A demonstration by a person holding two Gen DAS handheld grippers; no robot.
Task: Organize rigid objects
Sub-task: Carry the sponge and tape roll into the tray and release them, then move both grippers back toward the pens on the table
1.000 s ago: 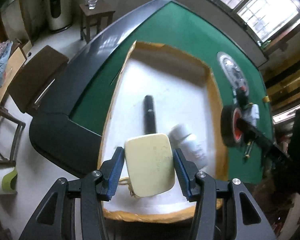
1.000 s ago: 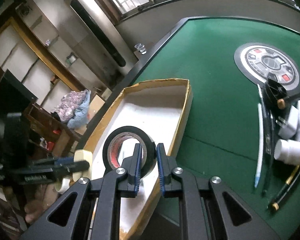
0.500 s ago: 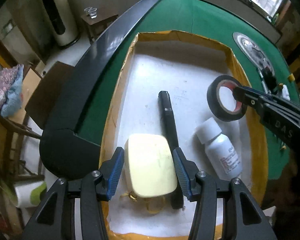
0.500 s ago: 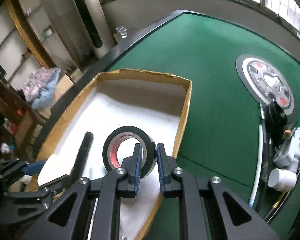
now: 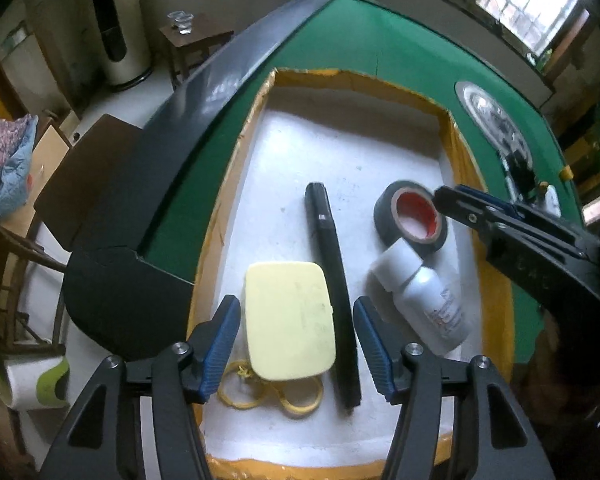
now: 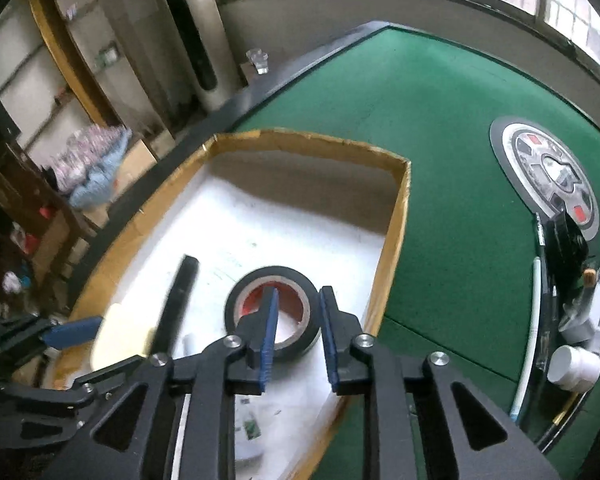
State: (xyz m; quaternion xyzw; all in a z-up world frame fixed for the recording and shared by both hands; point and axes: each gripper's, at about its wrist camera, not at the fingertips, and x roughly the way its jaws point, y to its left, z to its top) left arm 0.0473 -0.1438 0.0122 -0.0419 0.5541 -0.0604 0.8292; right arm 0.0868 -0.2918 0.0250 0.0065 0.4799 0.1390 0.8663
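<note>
Right now both grippers are hovering over the cardboard tray [image 5: 236,184] on the green table [image 6: 440,128], each with its fingers spread and pinching nothing. Under the left gripper [image 5: 296,340], the pale yellow case [image 5: 288,324] is lying flat on the white floor of the tray, between the two blue pads but touching neither; it is sitting nearer the left pad, its long axis running straight away from the camera along the fingers. Just to its right the black pen [image 5: 332,292] is lying parallel to it, also inside the gap, so a closing there would likely be catching both. The right gripper [image 6: 298,336] is straddling one wall of the black tape roll [image 6: 274,312], which is resting flat with its red core [image 5: 416,216] facing up: one finger is sitting inside the hole, the other outside the rim, with daylight on both sides. This arm is plainly the nearer one to the roll. The white bottle [image 5: 424,300] is lying on its side, its cap touching the roll; its label is printed, but the writing is too blurred to read. Raised letters on the right gripper's body are showing in the left view, too dim to make out.
</note>
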